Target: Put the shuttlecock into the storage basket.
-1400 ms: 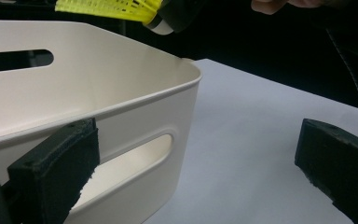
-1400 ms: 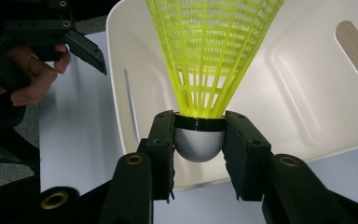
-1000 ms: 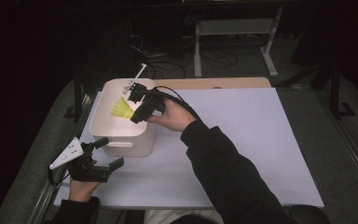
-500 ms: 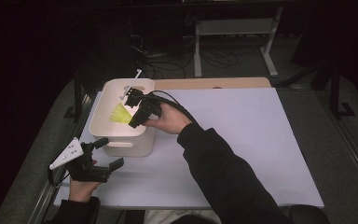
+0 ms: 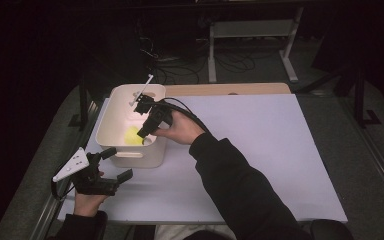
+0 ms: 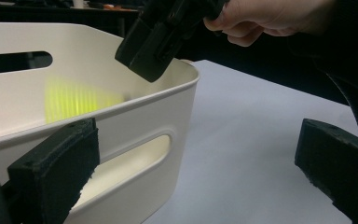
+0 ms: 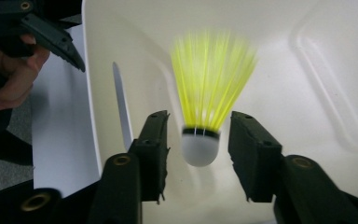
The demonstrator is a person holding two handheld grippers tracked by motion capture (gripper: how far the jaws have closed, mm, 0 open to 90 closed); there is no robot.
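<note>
Right gripper (image 5: 144,136) hangs over the white bin (image 5: 111,119), pointing down into it near the bin's near-right corner; the right hand (image 5: 180,127) holds it from the table side. Its jaws have just been opening: in the right gripper view the two black pads (image 7: 154,140) stand apart with the yellow shuttlecock (image 7: 205,102) between them, a gap showing on either side of the white cork, so the pads are not pressing on it. The shuttlecock is blurred there, cork toward the gripper, yellow skirt fanning away toward the bin floor. In the high view it shows as a yellow patch (image 5: 132,135) inside the bin, toward the near wall, just beside the gripper tip. The bin sits at the left edge of the white table surface (image 5: 280,150), toward the far-left corner, a handle slot in its near wall. Left gripper (image 5: 115,164) rests low near the near-left corner of the surface, just short of the bin's near wall, held by the left hand (image 5: 87,202). Its jaws are wide apart with nothing between them; the left gripper view shows the bin's near corner (image 6: 135,140) straight ahead between the pads, and a yellow reflection on the bin's inner wall.
</note>
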